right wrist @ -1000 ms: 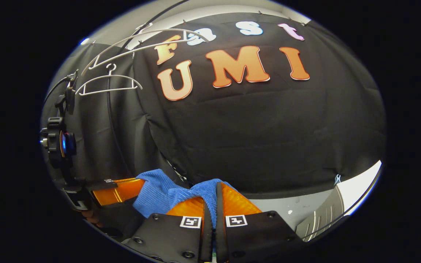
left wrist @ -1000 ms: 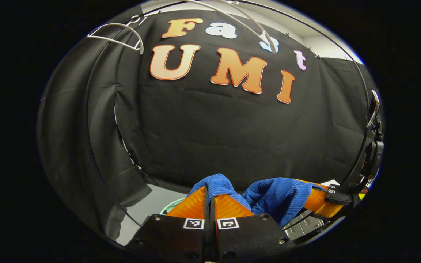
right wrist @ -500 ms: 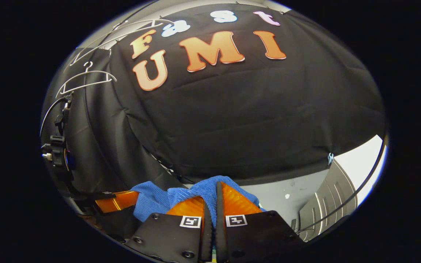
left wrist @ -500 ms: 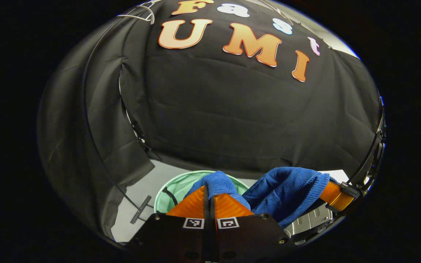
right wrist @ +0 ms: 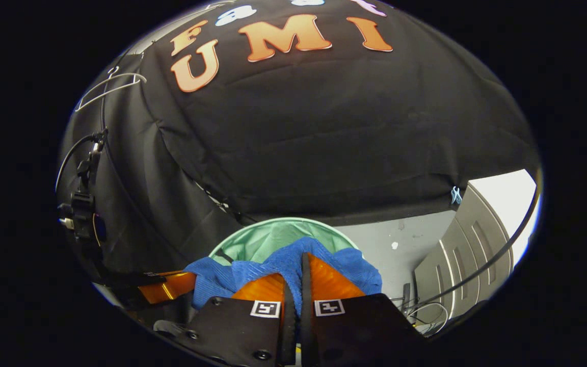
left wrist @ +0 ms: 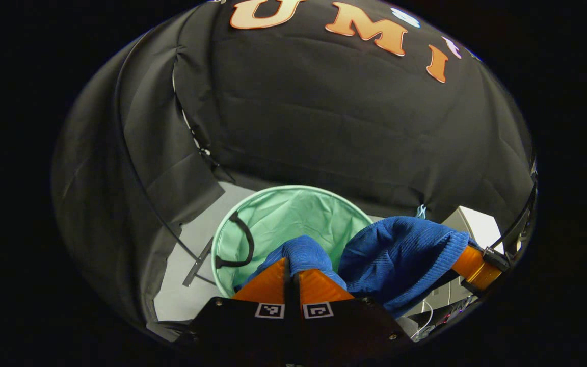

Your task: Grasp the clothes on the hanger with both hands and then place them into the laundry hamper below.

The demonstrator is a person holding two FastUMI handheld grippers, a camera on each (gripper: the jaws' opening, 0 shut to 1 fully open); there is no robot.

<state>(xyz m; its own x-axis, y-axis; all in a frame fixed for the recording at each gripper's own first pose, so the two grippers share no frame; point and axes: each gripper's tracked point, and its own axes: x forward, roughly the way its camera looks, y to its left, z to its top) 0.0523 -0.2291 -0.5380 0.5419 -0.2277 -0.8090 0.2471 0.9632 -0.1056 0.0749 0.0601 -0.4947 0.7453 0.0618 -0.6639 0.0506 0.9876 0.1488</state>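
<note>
Blue knit: the garment [left wrist: 395, 260] hangs bunched between the two claws, above the mouth of the hamper (not inside it).
Left claw [left wrist: 292, 267]: fingers pressed together on a fold of the garment, which bulges out over the tips in the left gripper view.
Right claw [right wrist: 301, 265]: fingers closed on another fold, with cloth showing in the slit between them and spilling to both sides in the right gripper view.
Other claw, far side: in the left gripper view the right claw [left wrist: 477, 265] pokes out of the cloth at the lower right; in the right gripper view the left claw [right wrist: 163, 290] sits at the lower left, its tip buried in the garment [right wrist: 222, 278].
Hamper [left wrist: 293, 191]: mint green, round, open at the top, standing on the pale floor [left wrist: 176, 300] near the black wall; a dark handle loop [left wrist: 245, 244] lies against its inner left side.
Hamper in the right gripper view [right wrist: 268, 234]: partly covered by the garment, just behind the fingers.
Hanger [right wrist: 107, 86]: white, bare, high at the upper left (against the black cloth).
</note>
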